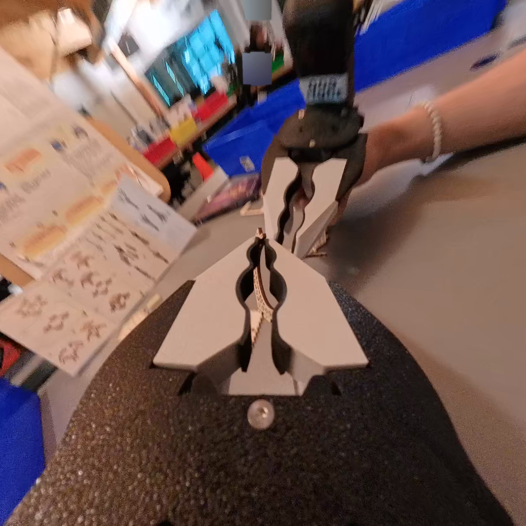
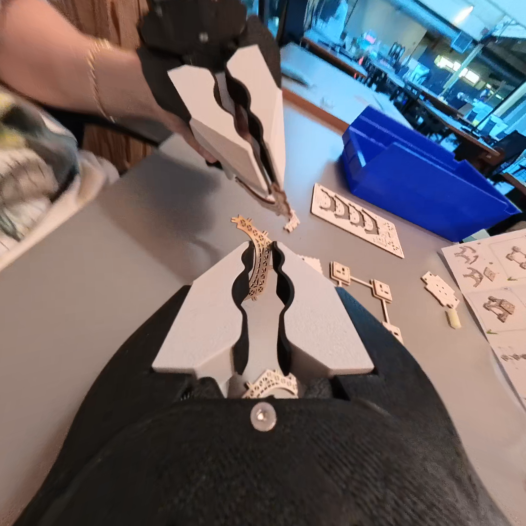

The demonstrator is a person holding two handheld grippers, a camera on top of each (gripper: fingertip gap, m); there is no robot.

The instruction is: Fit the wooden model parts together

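Observation:
In the left wrist view my left gripper (image 1: 260,240) is shut at the tips on a thin wooden lattice part (image 1: 260,287), seen edge-on, whose end pokes out past the tips. The right wrist view shows it from the side (image 2: 274,196), tilted down over the grey table (image 2: 142,242), with the part's brown end (image 2: 284,205) near a small pale piece (image 2: 292,223). My right gripper (image 2: 261,247) is shut on a curved, tan wooden lattice part (image 2: 257,256) that juts out to the left. It also shows in the left wrist view (image 1: 296,244), pointing down at the table.
A blue bin (image 2: 427,182) stands at the back right. A wooden sheet with cut-outs (image 2: 358,222), a frame of square parts (image 2: 361,281), a small flat part (image 2: 439,287) and instruction sheets (image 2: 498,284) lie to the right. A lattice arch (image 2: 270,384) shows under my right fingers' base. The gap from one gripper's tips to the other's is roughly 4 cm.

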